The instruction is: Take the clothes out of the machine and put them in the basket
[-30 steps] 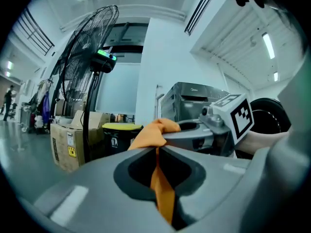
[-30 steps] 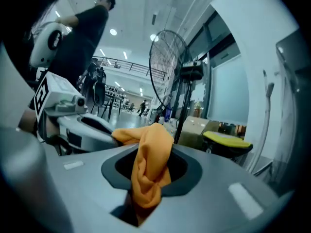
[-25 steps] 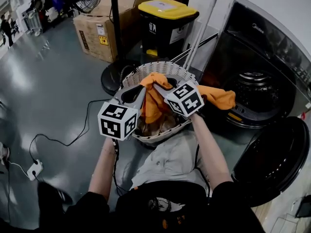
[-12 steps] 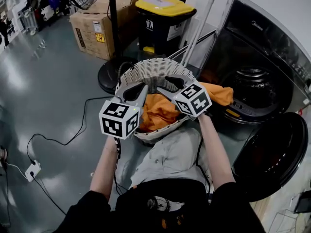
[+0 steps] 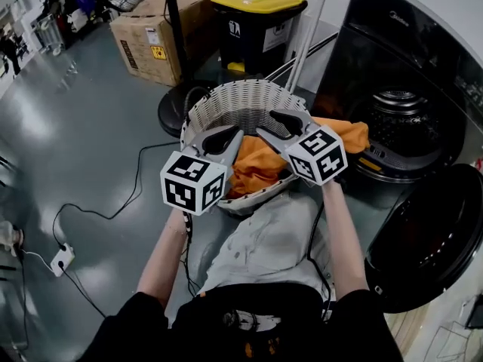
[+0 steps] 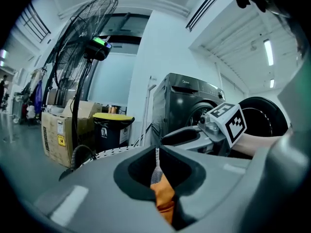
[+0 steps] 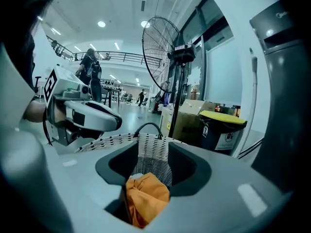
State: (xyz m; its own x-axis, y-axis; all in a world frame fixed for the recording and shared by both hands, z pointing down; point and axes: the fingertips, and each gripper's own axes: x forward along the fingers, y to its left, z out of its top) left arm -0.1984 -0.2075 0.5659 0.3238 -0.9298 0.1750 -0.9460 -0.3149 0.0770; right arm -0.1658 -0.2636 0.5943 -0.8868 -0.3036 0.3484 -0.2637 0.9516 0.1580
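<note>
Below left tongs (image 5: 219,136), right tongs (image 5: 269,124): cloth (image 5: 256,166) in basket (image 5: 226,101).

Head view: dim, low-contrast grade. Overhead light leaves a pale sheen on the grey floor (image 5: 72,119). The washer drum (image 5: 396,127) and the person's dark clothes at the bottom sink to near black. Focus is sharp, straight lines bow toward the edges. The orange cloth (image 5: 256,168) is the only saturated colour.

Gripper views: heavy fisheye, black vignette in the corners, cool blue cast. The strip light (image 6: 267,51) and round ceiling lights (image 7: 101,24) clip to white. The left gripper (image 6: 156,152) and right gripper (image 7: 153,139) bodies are soft near the lens, background crisper.
</note>
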